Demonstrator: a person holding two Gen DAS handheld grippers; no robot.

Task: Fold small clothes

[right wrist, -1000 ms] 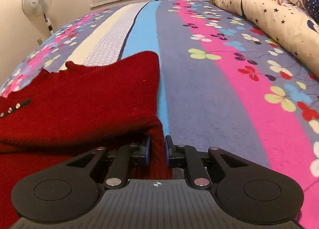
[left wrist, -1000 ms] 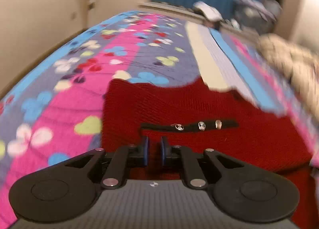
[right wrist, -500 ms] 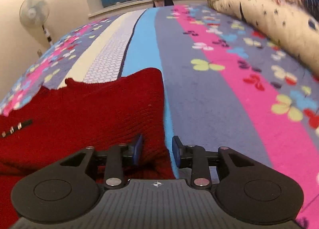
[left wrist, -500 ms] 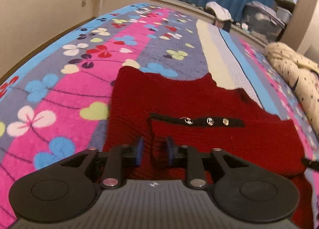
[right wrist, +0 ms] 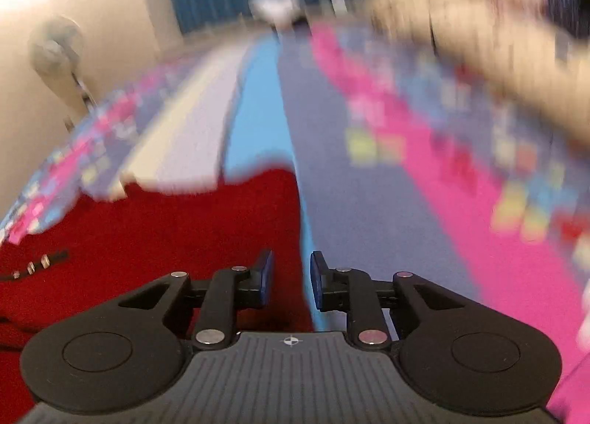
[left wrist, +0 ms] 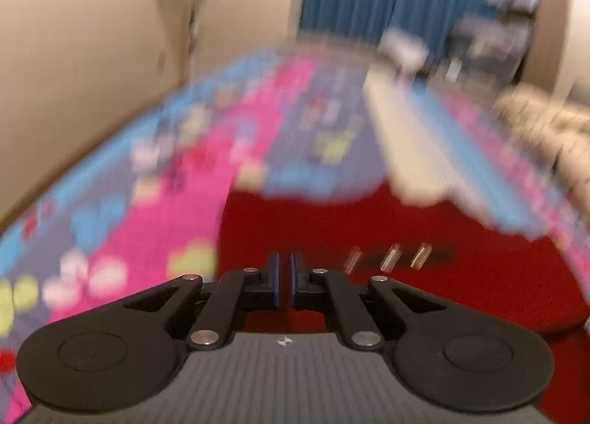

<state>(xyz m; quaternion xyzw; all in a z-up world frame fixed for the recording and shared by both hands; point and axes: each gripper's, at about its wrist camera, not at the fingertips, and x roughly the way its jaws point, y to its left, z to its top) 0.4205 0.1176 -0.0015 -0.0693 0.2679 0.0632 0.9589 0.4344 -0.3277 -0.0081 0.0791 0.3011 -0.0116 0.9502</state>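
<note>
My left gripper (left wrist: 284, 278) has its blue pads nearly together, a thin slit between them, and I cannot tell through the blur whether any knit is pinched there. My right gripper (right wrist: 291, 278) is released, pads apart over the sweater's right edge. The floral bedspread (right wrist: 368, 202) fills both views. The red knit sweater (left wrist: 368, 232) lies flat on it, and its dark placket holds three small metallic buttons (left wrist: 391, 258).
</note>
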